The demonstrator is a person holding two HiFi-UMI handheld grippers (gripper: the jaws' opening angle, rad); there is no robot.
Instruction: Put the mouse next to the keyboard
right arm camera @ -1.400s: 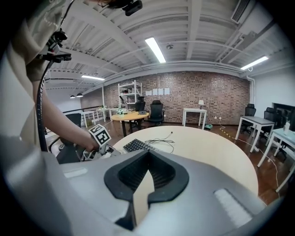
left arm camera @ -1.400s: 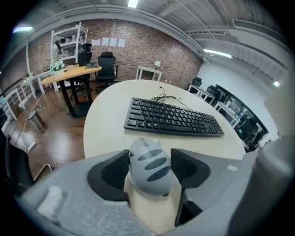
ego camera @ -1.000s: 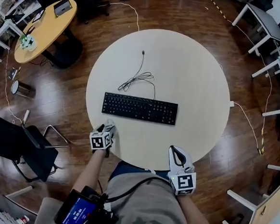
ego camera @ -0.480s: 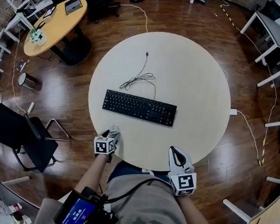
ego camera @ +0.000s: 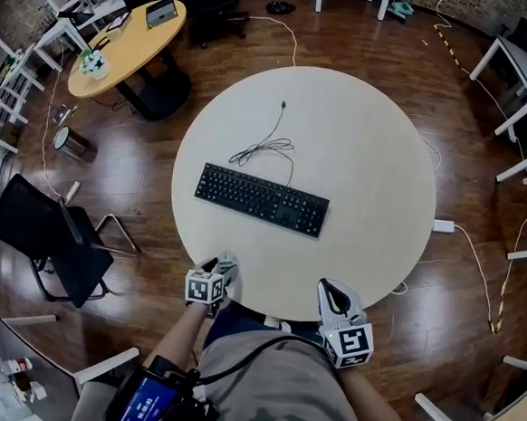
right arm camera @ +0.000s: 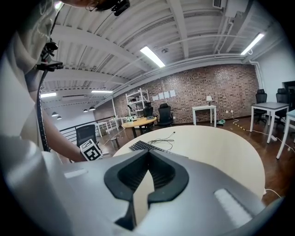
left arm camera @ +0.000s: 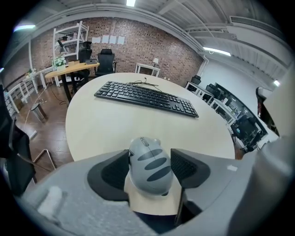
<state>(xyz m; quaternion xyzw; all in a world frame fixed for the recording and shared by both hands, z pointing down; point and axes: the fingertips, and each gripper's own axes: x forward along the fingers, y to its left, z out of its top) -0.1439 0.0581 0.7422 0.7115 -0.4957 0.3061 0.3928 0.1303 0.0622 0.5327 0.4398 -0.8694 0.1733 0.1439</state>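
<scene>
A grey mouse (left arm camera: 150, 166) with darker stripes sits between the jaws of my left gripper (left arm camera: 150, 168), which is shut on it at the near edge of the round table (left arm camera: 106, 124). In the head view the left gripper (ego camera: 220, 274) holds the mouse (ego camera: 227, 268) at the table's near rim, well short of the black keyboard (ego camera: 261, 198). That keyboard (left arm camera: 146, 97) lies across the table's middle. My right gripper (ego camera: 332, 290) hangs at the near right rim, its jaws shut on nothing (right arm camera: 147, 161).
The keyboard's black cable (ego camera: 264, 146) loops behind it toward the far side. A black chair (ego camera: 48, 234) stands left of the table (ego camera: 376, 168), a yellow round table (ego camera: 127, 44) at the far left, and a white power adapter (ego camera: 442, 226) with cord lies on the floor at right.
My left gripper has drawn back with the mouse toward the table's near edge, farther from the keyboard. The head camera has shifted slightly. The right gripper has stayed put.
</scene>
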